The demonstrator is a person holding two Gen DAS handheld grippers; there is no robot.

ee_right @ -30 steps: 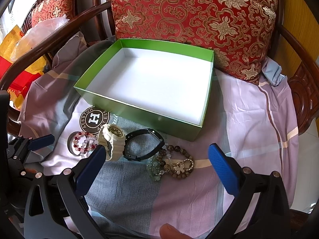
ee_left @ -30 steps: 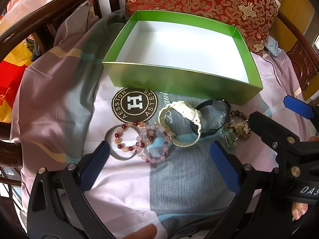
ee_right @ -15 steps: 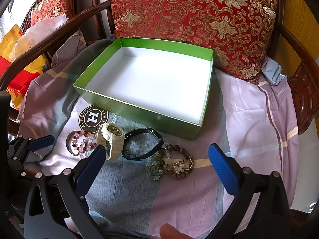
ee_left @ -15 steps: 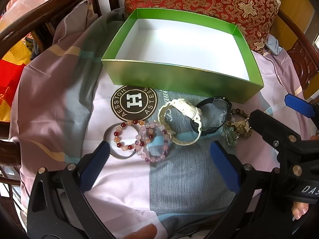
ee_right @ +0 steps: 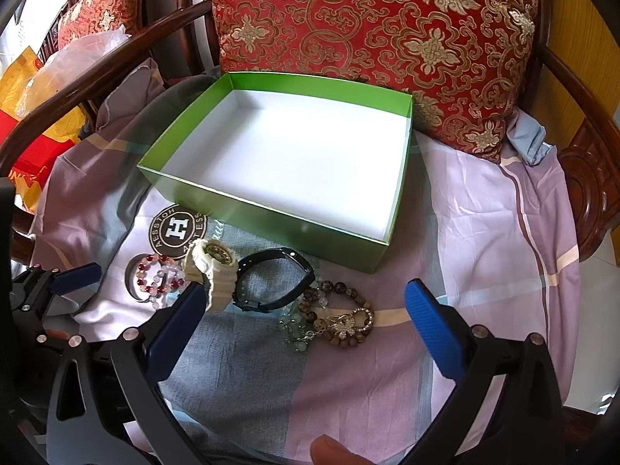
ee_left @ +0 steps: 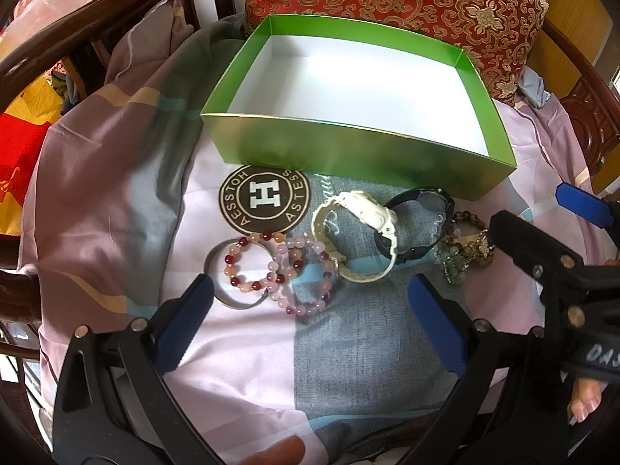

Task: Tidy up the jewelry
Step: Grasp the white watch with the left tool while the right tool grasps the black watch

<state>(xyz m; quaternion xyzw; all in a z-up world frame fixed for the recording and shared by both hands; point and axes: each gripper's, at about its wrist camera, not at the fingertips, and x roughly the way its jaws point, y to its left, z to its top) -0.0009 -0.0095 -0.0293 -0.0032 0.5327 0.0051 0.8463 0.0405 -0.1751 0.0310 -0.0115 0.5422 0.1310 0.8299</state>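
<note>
Patterned cloth point(ee_right: 484, 232) over wooden chair point(ee_right: 589, 178); brocade cushion point(ee_right: 387, 38) behind.

From my two wrist cameras I count one green box point(ee_right: 271, 217) with a white inside. In front of it on the cloth lie two watches: one white watch point(ee_left: 358, 232) and one black watch point(ee_left: 422, 224). I count two pink and red bead bracelets point(ee_left: 271, 267) overlapping, and one plain grey bangle point(ee_left: 217, 271) partly beneath them. To the right is one tangle of brown and pale green bead strands point(ee_right: 329, 317); I cannot tell how many. One round logo patch point(ee_left: 265, 199). One red cushion point(ee_right: 372, 38).
</note>
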